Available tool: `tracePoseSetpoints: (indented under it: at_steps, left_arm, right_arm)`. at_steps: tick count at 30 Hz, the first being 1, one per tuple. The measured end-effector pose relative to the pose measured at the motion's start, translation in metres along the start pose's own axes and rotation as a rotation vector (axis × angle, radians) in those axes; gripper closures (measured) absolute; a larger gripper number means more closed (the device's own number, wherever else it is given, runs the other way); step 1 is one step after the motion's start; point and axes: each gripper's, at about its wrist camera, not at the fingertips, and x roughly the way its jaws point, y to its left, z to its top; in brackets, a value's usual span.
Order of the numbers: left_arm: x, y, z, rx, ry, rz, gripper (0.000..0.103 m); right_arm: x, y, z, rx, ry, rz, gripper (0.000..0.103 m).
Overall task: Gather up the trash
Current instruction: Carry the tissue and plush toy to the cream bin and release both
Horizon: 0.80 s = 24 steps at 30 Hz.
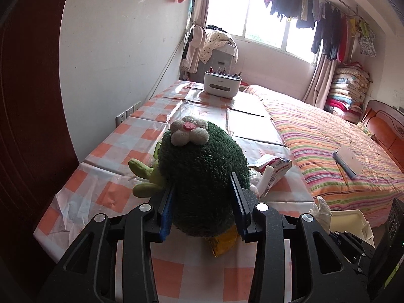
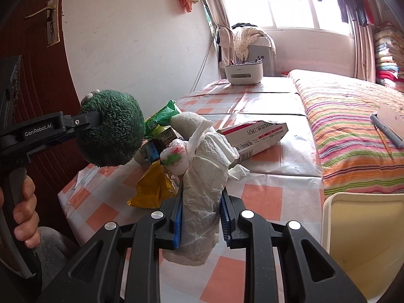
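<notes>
My left gripper is shut on a green plush toy with a white flower on top; it also shows in the right wrist view, held above the table's near left corner. My right gripper is shut on a crumpled white paper towel and holds it above the table. Under and behind these lies a trash pile: a yellow wrapper, a green wrapper, a small wad with red and green print, and a white and red carton, which also shows in the left wrist view.
The checked tablecloth covers a table against the wall. A cream bin stands at its near right corner. A white pen organiser sits at the far end. A striped bed runs along the right. A dark door is on the left.
</notes>
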Motion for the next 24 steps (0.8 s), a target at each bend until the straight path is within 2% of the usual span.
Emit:
tracePoseSetpoints:
  at_steps: [10,17,24]
  left_arm:
    - [-0.003,-0.063,0.001,0.1,-0.033,-0.154,0.064]
    - [0.002,-0.108,0.001,0.162,-0.022,-0.279,0.064]
    - [0.007,-0.156,0.007,0.213,0.006,-0.361,0.064]
  right_arm:
    - [-0.02,-0.034,-0.003,0.061,-0.072,-0.126,0.079]
    - [-0.036,-0.061,-0.009,0.111,-0.113,-0.238,0.079]
    - [-0.058,-0.097,-0.017,0.181,-0.156,-0.355,0.079]
